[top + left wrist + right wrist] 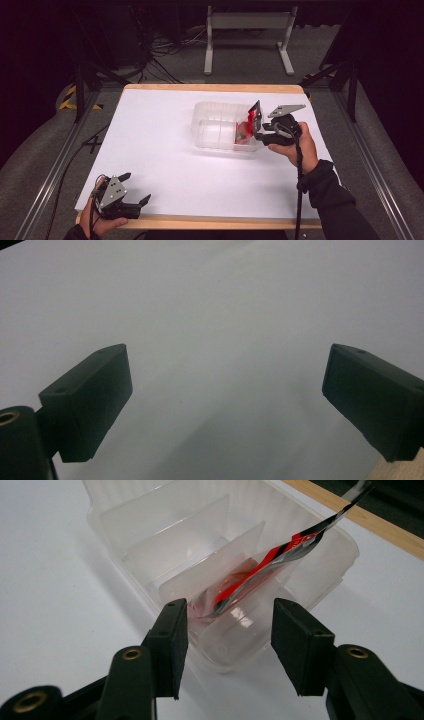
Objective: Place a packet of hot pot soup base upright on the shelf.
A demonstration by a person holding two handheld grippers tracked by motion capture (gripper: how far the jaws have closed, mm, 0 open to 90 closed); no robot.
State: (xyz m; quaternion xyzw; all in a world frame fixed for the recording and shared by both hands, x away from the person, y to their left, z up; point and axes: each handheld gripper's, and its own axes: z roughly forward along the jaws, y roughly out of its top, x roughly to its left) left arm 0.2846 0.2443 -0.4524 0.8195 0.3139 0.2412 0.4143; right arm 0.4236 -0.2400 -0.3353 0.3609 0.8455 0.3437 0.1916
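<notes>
The right hand-held gripper (227,647) stands about half open with nothing between its pads; the jaws sit just short of the near wall of a clear plastic container (125,575), one to either side of its end compartment. A red, black and silver packet (265,567) stands tilted in that compartment straight ahead of the jaws, its lower end down by the floor of the compartment and its upper end sticking out past the far rim. In the high view this right hand-held gripper (260,131) is at the container's right end, on the white bench (160,160).

The left hand-held gripper (134,192) rests at the near left corner of the bench, jaws wide apart and empty, well clear of the container.

The risk, as I judge it, lies in the packet's lean: propped and top-heavy, it could tip over the rim if the light container gets nudged. A jaw catching the thin wall while pulling away could drag or tilt the whole box.
</notes>
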